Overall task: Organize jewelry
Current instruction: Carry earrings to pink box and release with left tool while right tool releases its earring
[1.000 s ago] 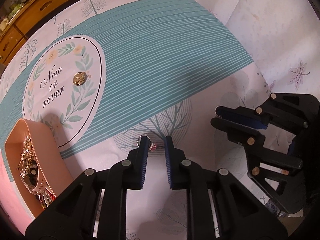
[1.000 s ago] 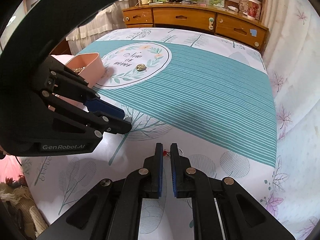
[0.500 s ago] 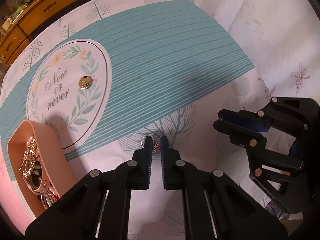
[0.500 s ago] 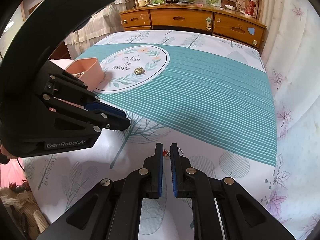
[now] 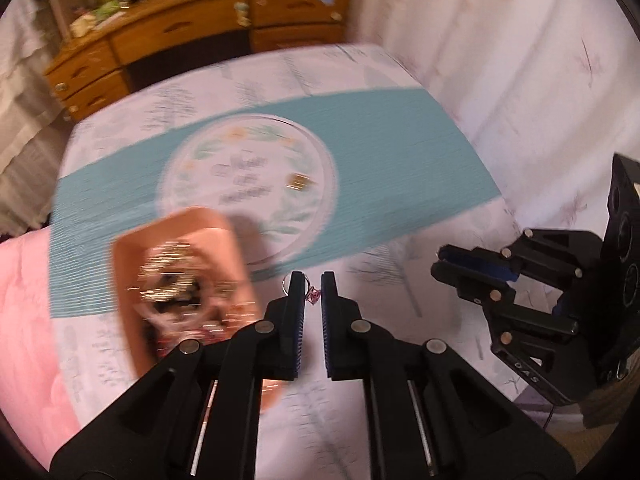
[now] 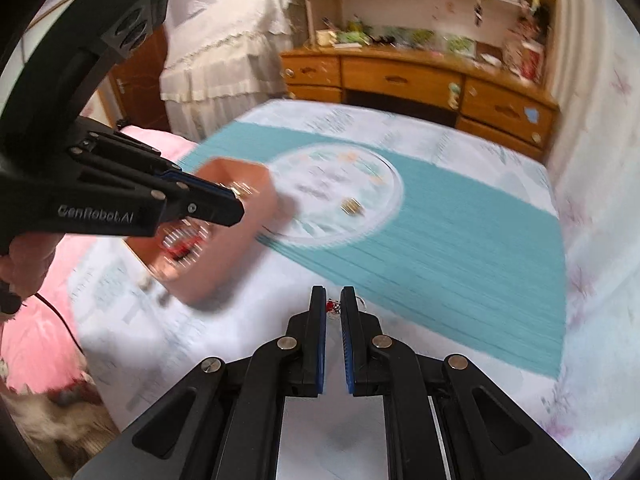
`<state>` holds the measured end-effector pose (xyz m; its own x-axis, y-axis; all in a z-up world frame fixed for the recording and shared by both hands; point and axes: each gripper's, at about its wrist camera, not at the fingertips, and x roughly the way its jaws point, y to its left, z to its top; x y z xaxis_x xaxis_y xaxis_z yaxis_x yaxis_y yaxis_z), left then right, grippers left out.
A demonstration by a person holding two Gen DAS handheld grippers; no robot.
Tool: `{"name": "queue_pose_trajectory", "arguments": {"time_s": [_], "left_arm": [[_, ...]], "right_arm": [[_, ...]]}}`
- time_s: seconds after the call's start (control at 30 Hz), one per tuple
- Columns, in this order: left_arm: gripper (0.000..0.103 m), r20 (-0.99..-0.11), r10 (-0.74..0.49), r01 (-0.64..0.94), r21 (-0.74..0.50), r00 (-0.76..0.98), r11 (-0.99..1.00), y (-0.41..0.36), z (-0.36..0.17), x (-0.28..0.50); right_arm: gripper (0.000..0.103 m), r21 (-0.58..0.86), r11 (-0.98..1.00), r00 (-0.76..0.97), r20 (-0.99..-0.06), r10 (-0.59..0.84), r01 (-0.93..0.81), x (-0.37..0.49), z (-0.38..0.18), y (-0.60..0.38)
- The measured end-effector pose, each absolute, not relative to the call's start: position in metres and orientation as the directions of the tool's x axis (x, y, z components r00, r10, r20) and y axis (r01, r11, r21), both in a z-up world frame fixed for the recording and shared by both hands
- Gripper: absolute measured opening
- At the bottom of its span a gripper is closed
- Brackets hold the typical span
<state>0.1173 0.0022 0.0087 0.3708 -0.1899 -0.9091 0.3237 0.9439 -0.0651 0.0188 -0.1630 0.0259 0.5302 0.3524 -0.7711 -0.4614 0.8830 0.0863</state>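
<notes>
Nearest the left wrist camera, the left tool [image 5: 311,285] is closed on a small ring with a pink stone [image 5: 313,294], the loop showing at the outer side of one finger [image 5: 295,300]. It hangs over the patterned bed cover [image 5: 400,184], just beside the pink tray [image 5: 132,320]. In the right wrist view, the right tool [image 6: 331,299] is likewise clamped on a small piece with a red bead and a wire hoop [image 6: 334,306], probably an earring, held above the white part of the cover. So both pieces in hand are off the bed but neither is in the tray yet.

A little further out, the pink tray already holds a tangle of gold, pearl and red jewelry [image 5: 176,292]; blur hides the single items. That part of the sorting looks done.

Further still, one gold piece [image 6: 351,205] lies alone inside the round leafy emblem [image 6: 336,196] on the teal stripe, well apart from the tray. It seems to be the last item lying loose, though blur could hide smaller ones.

I judge the task well along: what is left is to drop the two gripped pieces into the tray, then fetch the gold one. Beyond the bed a wooden dresser [image 6: 400,76] carries clutter that has no part in this.
</notes>
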Motion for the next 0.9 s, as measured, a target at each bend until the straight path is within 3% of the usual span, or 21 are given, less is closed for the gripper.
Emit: {"name": "queue_pose_trajectory", "arguments": {"time_s": [0.37,0.9], "left_arm": [[0.006,-0.868,-0.229,0.138,-0.186,0.441,0.973,0.111,0.016,0.144],[0.006,-0.875,-0.270,0.061,-0.269,0.402,0.961,0.114,-0.038,0.187]], "right_arm": [[0.007,0.243,0.798,0.477,-0.693,0.541,-0.551,0.076,0.056,-0.053],[0.008,0.439,0.783,0.328,-0.733,0.595,-0.441,0.161,-0.006,-0.027]]}}
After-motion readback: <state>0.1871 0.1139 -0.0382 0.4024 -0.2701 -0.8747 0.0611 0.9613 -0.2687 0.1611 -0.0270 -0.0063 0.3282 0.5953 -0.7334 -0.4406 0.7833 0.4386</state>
